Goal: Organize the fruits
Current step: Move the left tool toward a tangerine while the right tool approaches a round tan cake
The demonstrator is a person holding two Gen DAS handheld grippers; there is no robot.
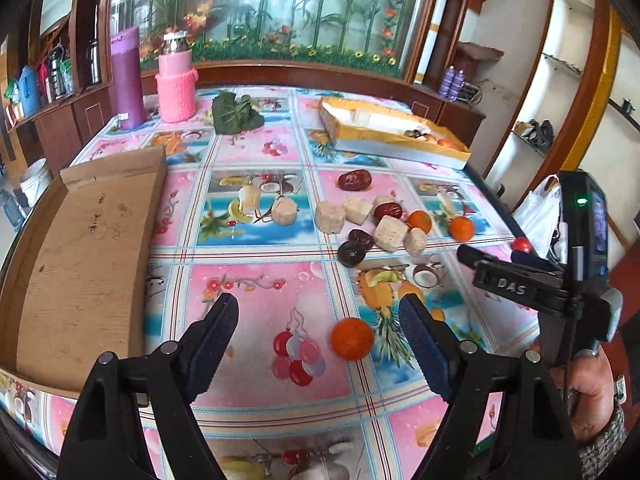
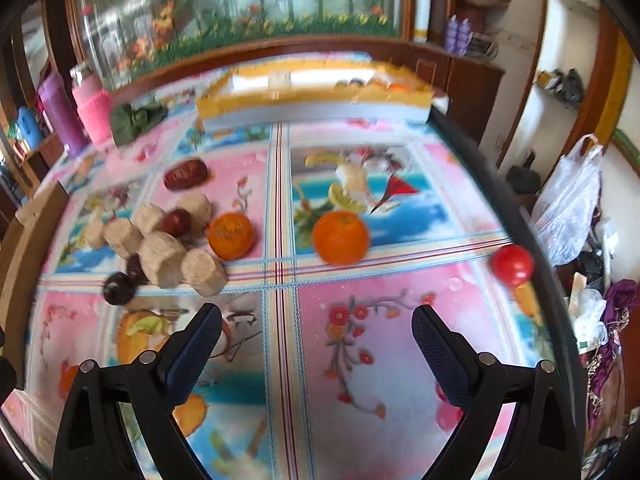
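Fruit lies scattered on the surface's pink picture-print cloth [image 1: 256,312]: a round orange fruit [image 1: 352,338] sits alone between the spread, empty fingers of the left tool [image 1: 318,316], touching neither. Beyond it, beige ridged chunks [image 1: 390,232], dark red dates [image 1: 355,180] and two more oranges [image 2: 340,236] cluster between a flat brown cardboard tray [image 1: 84,256] and a yellow-rimmed box [image 1: 394,132]. Right tool [image 2: 316,324] hangs wide open, empty, over bare cloth, a small red tomato [image 2: 513,265] near the edge.
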